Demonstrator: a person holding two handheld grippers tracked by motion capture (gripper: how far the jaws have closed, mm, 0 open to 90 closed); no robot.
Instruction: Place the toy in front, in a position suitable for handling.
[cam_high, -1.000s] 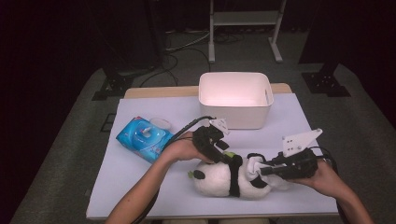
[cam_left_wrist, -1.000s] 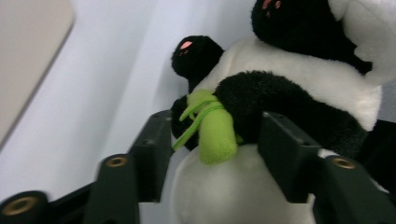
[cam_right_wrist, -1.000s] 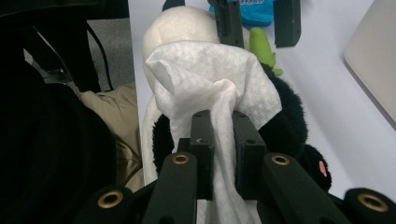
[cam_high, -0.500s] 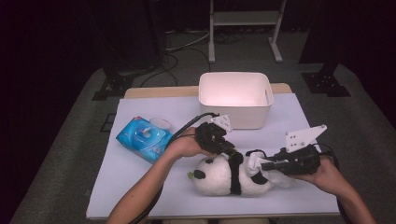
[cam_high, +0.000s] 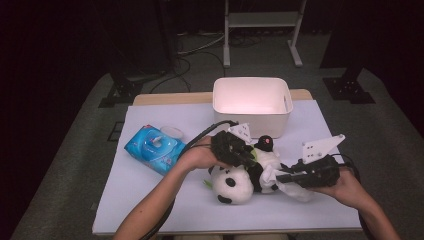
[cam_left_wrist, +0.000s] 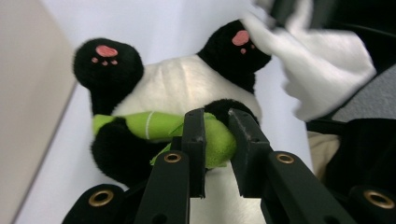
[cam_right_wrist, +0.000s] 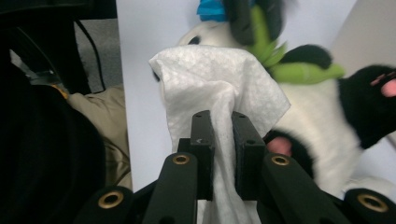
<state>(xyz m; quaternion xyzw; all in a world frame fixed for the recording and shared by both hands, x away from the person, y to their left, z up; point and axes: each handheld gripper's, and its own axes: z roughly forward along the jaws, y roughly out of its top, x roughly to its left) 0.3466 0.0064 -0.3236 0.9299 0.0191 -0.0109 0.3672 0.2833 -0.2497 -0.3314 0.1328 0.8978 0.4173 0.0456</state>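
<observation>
Dark floor and cables are surrounding the white counter (cam_high: 150, 200), where a blue wipes pack (cam_high: 154, 148) is lying at the left. Next, the left tool (cam_left_wrist: 217, 140) is pinching the green stalk (cam_left_wrist: 154, 125) on the toy panda (cam_high: 240, 180), its jaws having just been closing around it. A white bin (cam_high: 252, 102) is standing behind (near the far edge). Rightmost, the right tool (cam_right_wrist: 220, 140) is clamping a white wipe (cam_right_wrist: 219, 86) beside the panda's paw.

white bin (cam_high: 252, 102) at 12 o'clock on the table (cam_high: 150, 200), blue wet-wipe pack (cam_high: 152, 148) at 9 o'clock, metal stand (cam_high: 262, 20) beyond.
</observation>
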